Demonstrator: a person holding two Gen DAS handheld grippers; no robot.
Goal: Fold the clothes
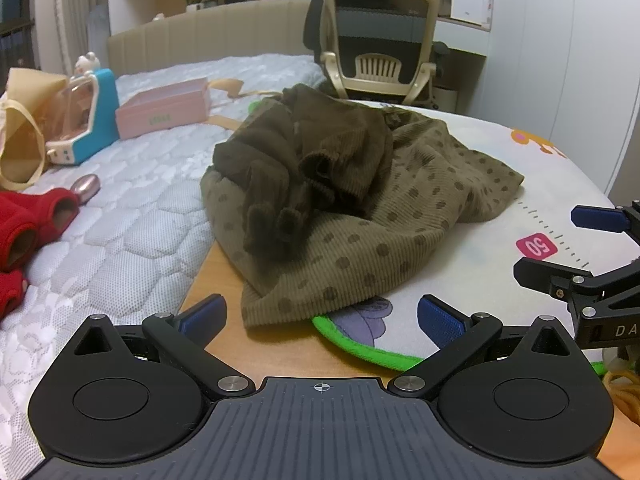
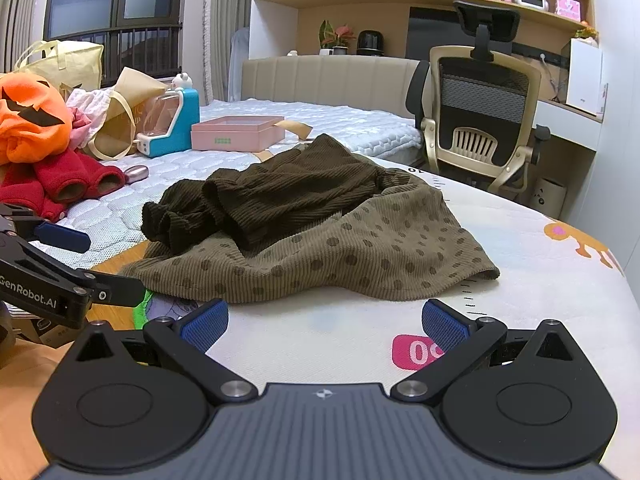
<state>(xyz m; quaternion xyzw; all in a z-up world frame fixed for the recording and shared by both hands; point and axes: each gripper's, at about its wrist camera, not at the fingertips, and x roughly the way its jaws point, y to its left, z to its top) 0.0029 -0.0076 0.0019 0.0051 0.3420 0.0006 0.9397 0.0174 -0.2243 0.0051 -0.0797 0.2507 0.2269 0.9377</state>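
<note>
The left tool (image 1: 322, 318) sits nearest the lens, its blue-padded fingers spread wide with nothing between them, poised low over the wooden bench (image 1: 224, 280) just short of the garment's near hem. The right tool (image 2: 325, 322) is likewise spread and empty, hovering above the white play mat (image 2: 520, 280) with its pink number patch (image 2: 416, 352) just under the right finger. Each tool shows at the edge of the other's view, side by side and apart.

The olive dotted corduroy garment (image 1: 380, 220) lies crumpled across the mat's green-trimmed edge (image 1: 360, 346), its left part hanging over onto bare bench. A darker brown ribbed garment (image 1: 304, 160) is heaped on top of it, bunched toward the far left side, sleeves or legs rolled into loose folds. Neither tool touches the cloth.

Beside the bench runs a bed with a quilted white mattress (image 1: 120, 220). On it rest a red fleece item (image 2: 60, 184), a pink box (image 2: 236, 132), a blue-and-white toy (image 2: 172, 124) and a beige tote bag (image 1: 20, 148); an orange pumpkin-face cloth (image 2: 32, 120) appears in the right wrist view. A beige office chair (image 2: 480, 120) stands beyond the bench.
</note>
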